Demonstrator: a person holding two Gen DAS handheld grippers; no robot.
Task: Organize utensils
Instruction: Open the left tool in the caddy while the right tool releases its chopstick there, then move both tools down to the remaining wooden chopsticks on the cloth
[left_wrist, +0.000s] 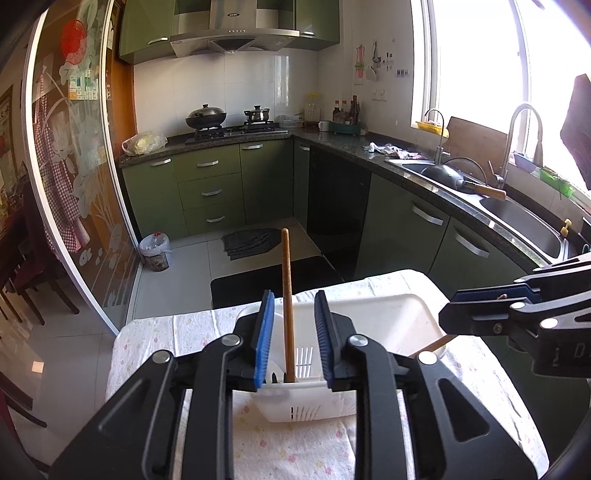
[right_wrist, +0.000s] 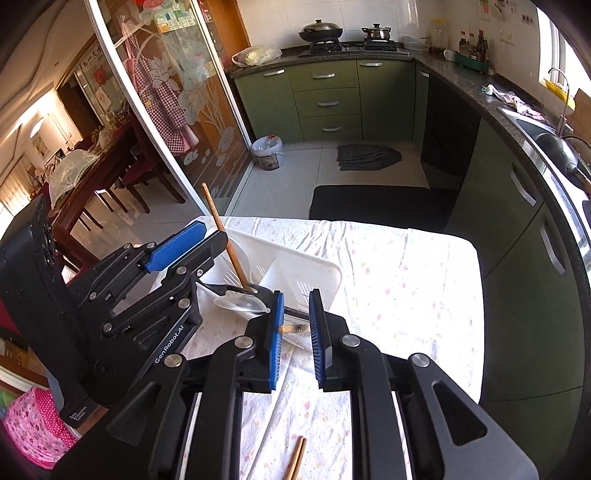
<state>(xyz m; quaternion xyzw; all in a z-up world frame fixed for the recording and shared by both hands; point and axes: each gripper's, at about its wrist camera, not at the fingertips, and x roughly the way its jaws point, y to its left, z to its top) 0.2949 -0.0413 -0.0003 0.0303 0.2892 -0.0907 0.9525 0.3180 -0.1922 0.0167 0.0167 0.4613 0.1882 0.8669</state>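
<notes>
Nearest of all, in the right wrist view, a pair of wooden chopsticks lies on the flowered tablecloth between the arms of the right gripper. Its jaws stand a little apart, and a wooden handle end sits in the gap, touching the left pad; whether the right pad touches it I cannot tell. Just beyond lie a clear plastic spoon and the near edge of the white plastic tray, which rests on the cloth at the left part of the table. In the left wrist view the left gripper hangs over the slotted white utensil holder, its blue pads spread, with a wooden stick standing upright in the holder between them and touching neither. Farther off a dark mat lies on the tiled floor, then green cabinets, a stove with a wok, and a sink on the right.
</notes>
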